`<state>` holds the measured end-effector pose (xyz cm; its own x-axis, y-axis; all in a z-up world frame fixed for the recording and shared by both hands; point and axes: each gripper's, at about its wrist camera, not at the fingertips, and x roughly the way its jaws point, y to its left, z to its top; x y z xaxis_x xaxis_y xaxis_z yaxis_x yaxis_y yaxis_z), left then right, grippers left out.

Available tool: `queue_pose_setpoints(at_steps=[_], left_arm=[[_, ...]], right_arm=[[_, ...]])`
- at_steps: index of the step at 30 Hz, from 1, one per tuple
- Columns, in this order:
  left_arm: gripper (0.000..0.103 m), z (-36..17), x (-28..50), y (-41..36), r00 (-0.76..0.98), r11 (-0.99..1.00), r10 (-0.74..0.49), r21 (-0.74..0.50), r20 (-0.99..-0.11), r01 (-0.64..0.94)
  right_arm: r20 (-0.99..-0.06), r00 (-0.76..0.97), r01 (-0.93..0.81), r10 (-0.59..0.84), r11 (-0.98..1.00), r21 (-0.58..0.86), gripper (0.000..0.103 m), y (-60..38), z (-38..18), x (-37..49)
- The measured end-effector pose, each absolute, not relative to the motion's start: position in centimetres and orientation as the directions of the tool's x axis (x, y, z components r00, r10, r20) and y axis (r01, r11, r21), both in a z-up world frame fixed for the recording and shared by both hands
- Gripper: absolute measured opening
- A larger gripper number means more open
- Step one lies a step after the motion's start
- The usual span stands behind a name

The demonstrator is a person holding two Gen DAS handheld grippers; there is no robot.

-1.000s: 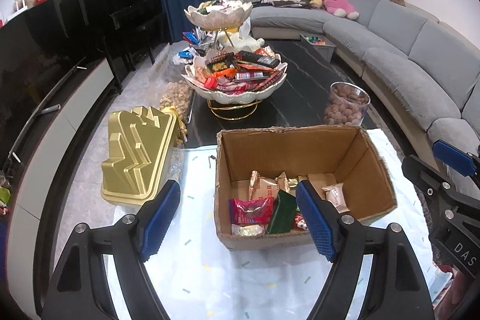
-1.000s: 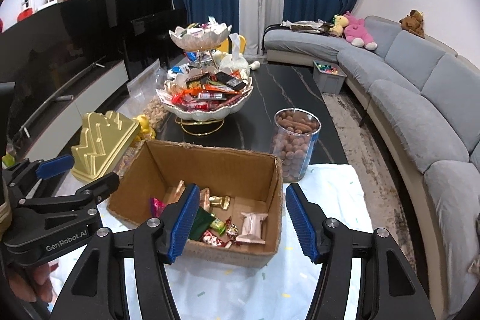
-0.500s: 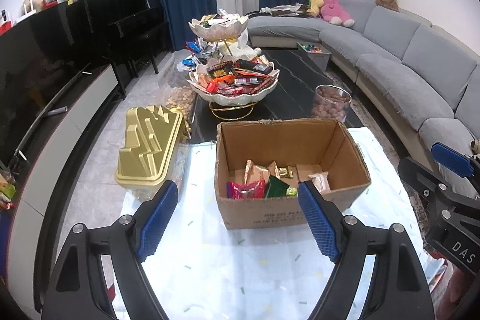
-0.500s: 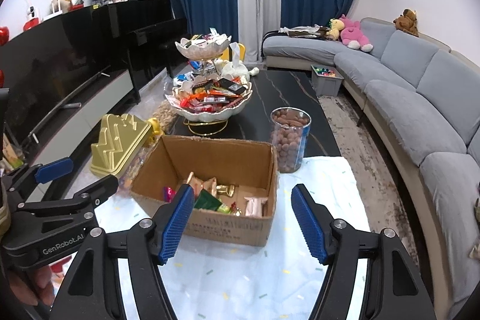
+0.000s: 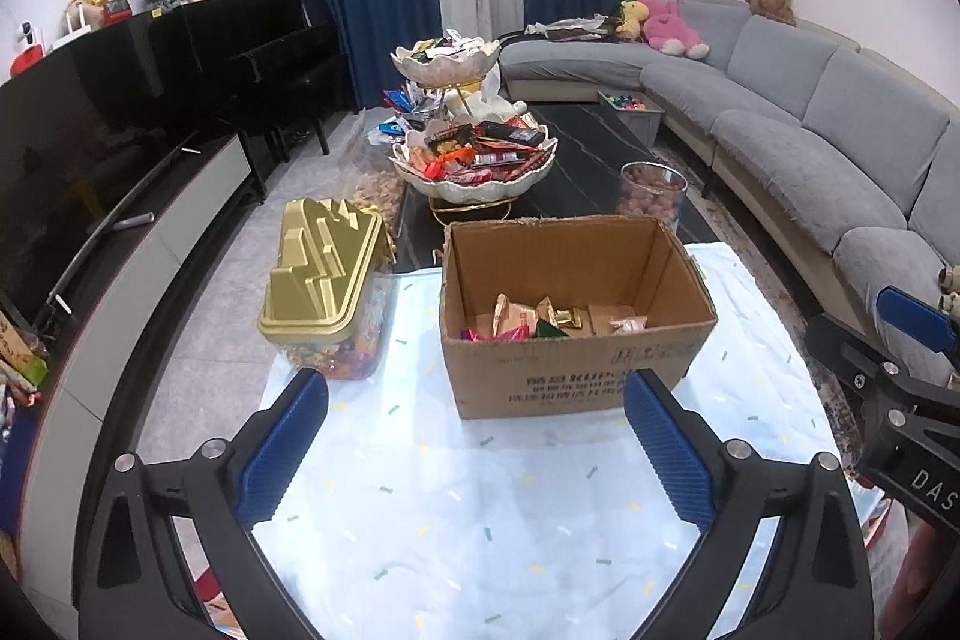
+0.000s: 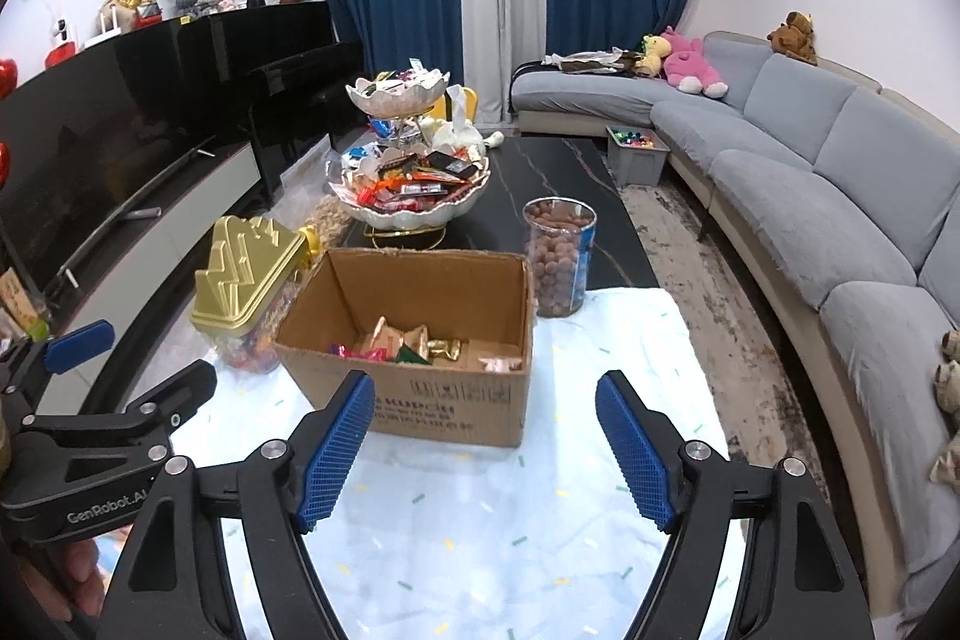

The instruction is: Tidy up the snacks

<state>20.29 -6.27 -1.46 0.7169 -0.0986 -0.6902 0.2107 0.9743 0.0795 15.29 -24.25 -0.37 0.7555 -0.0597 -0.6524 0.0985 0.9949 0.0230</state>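
An open cardboard box (image 5: pixel 570 370) with several wrapped snacks (image 5: pixel 528 319) inside stands on a pale blue cloth (image 5: pixel 480 508); it also shows in the right wrist view (image 6: pixel 444 400). Behind it, a two-tier white shell stand (image 5: pixel 474 160) is heaped with snacks. My left gripper (image 5: pixel 477 436) is open and empty, held above the cloth in front of the box. My right gripper (image 6: pixel 486 439) is open and empty, also short of the box.
A clear tub with a gold lid (image 5: pixel 324 274) stands left of the box. A glass jar of brown nuts (image 6: pixel 558 256) stands behind it on the black table (image 6: pixel 564 172). A grey sofa (image 5: pixel 810 148) curves along the right, a TV unit (image 5: pixel 120 232) along the left.
Both grippers have drawn back and up from the box, which now looks smaller and farther away. Both stayed open and empty.
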Motion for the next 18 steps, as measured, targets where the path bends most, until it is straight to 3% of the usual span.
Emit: queue_pose_setpoints(at_steps=[18], left_arm=[[0.103,-1.6,13.0,-5.3,0.718,0.983,-0.092,0.052,-0.69,0.177]], right_arm=[[-0.613,0.784,0.129,-0.095,0.992,0.011,0.077,-23.6,0.6,7.5]])
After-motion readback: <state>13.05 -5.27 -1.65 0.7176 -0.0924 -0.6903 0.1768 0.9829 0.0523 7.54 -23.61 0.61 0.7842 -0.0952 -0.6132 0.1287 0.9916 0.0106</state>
